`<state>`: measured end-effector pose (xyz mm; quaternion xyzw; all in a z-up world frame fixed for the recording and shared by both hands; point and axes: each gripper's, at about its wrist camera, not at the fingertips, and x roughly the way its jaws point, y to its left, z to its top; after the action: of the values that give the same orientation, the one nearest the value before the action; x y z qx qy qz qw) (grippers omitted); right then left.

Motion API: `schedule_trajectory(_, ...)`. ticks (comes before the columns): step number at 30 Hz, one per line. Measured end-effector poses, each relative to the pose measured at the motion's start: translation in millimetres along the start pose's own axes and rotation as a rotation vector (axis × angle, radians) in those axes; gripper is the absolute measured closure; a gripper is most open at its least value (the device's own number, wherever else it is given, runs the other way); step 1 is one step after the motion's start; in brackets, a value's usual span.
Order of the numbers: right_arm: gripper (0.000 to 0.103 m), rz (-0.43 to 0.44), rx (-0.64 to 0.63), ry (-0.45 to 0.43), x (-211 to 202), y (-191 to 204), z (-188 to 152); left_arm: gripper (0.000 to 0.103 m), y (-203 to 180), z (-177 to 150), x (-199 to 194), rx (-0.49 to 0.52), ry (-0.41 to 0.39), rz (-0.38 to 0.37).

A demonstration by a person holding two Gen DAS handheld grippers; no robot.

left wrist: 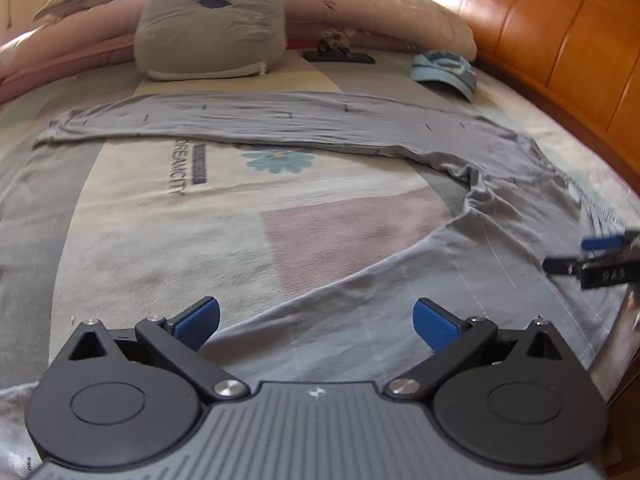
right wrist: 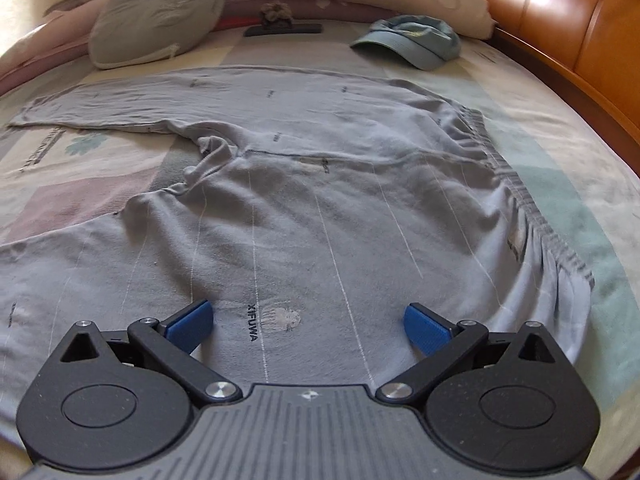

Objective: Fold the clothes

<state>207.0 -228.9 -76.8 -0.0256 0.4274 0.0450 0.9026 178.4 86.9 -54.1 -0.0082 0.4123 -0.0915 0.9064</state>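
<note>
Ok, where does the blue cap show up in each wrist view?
Left wrist: the blue cap lies upper right, past the grey trousers, near the wooden headboard.
Right wrist: the cap is top, right of centre.
Shared landmark: the grey cushion, left of it in both.

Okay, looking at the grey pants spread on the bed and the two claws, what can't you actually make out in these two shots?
- Near leg of the grey pants: its cuff is hidden behind the right claw in the right wrist view.
- Right claw in the left wrist view: blurred and cut by the right edge.
- Dark flat object by the pillows: too small to identify.
</note>
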Motion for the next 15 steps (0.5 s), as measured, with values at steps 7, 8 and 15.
schedule_trajectory(7, 0.000, 0.032, -0.111, -0.019, -2.9, -32.9, 24.4, 0.001, -26.5, 16.9, -2.7, 0.008, 0.084, 0.068)
schedule_trajectory(8, 0.000, 0.028, -0.141, -0.003, 0.4, -36.6, 25.6, 0.001, -32.1, 19.4, -1.1, 0.010, 0.106, 0.059)
schedule_trajectory(15, 0.000, 0.132, -0.141, 0.052, 7.6, -69.2, 25.3, 0.001, -87.3, 37.9, 13.8, 0.098, 0.171, 0.009)
